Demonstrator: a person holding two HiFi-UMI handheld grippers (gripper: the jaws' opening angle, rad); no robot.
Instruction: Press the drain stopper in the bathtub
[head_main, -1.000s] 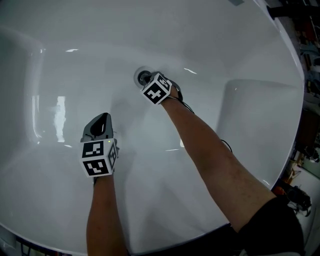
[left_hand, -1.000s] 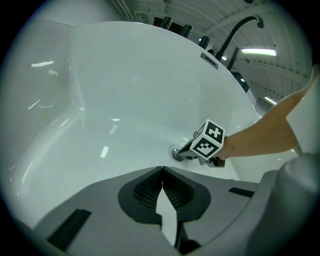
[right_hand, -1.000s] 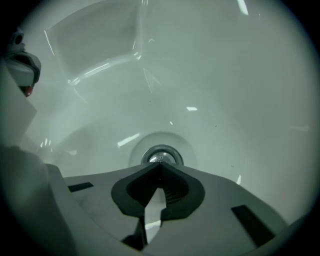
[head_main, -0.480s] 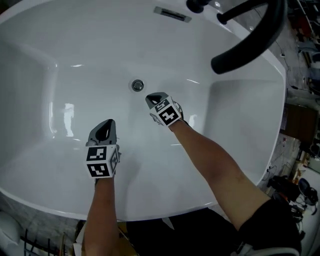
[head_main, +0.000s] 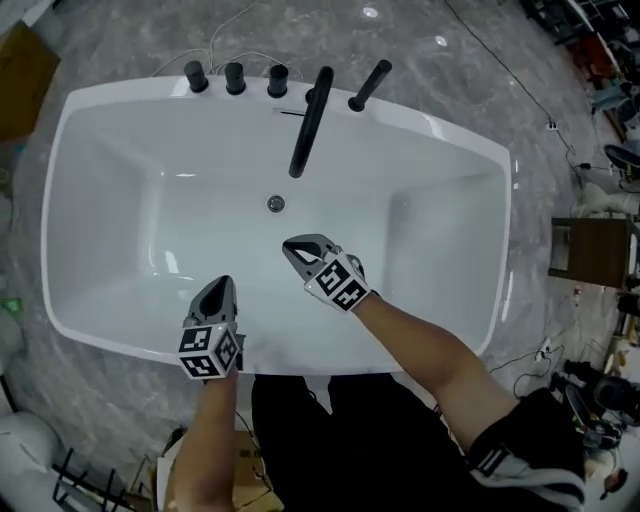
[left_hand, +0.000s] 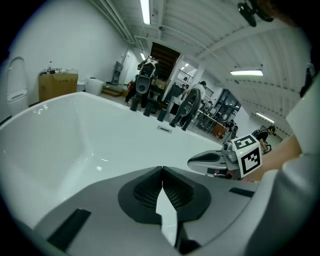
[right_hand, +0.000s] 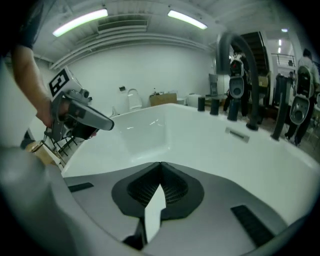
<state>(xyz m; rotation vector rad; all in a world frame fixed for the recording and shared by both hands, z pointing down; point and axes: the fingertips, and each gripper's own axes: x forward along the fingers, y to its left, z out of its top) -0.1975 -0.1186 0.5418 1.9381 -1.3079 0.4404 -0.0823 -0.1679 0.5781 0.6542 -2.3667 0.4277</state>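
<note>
A white bathtub (head_main: 105, 215) stands on a grey marbled floor (head_main: 470, 60), in a hall lit by strip lights (right_hand: 80, 21). The drain stopper (head_main: 276, 203) sits in the middle of the bathtub, below the black faucet (head_main: 308, 125) on its far rim. The left gripper (head_main: 221, 285) and the right gripper (head_main: 291, 245) hover over the bathtub's near side, jaws closed and empty.
</note>
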